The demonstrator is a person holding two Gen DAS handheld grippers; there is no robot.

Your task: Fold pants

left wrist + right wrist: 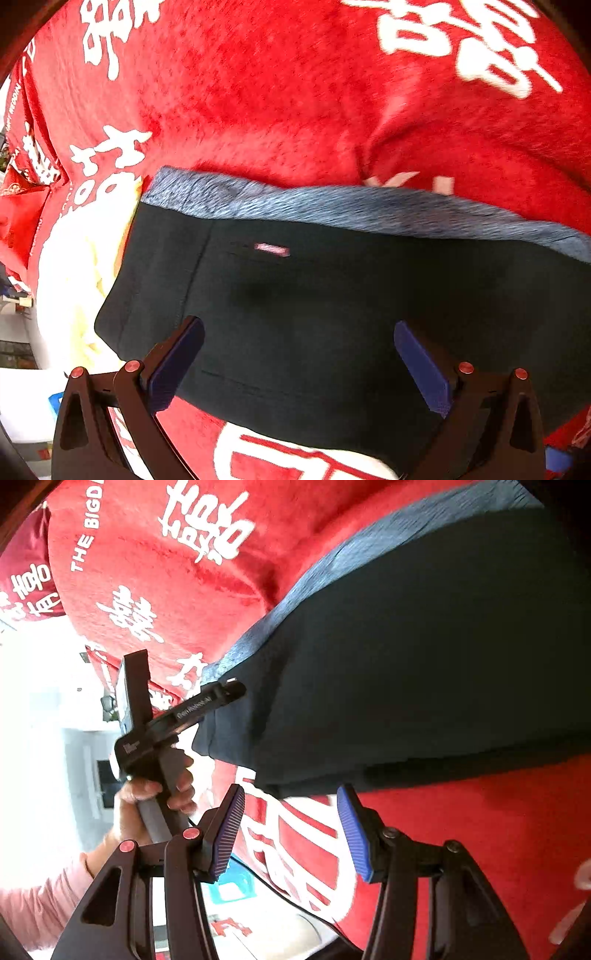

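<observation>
A home bedroom, likely (plush red blanket (280,92) with white lettering covers the surface).

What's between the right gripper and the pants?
Nothing visible. The right gripper stands open just short of the pants, with only bare red blanket in the gap. The left gripper is off at their far corner.

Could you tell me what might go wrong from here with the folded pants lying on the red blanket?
1. Both grippers, left and right, are open and empty, so nothing pins the pants; the fold could slip.
2. The fuzzy grey lining peeks out along one edge, so the layers look misaligned.
3. The blanket is bunched near the pants, and a finger could snag it.
</observation>
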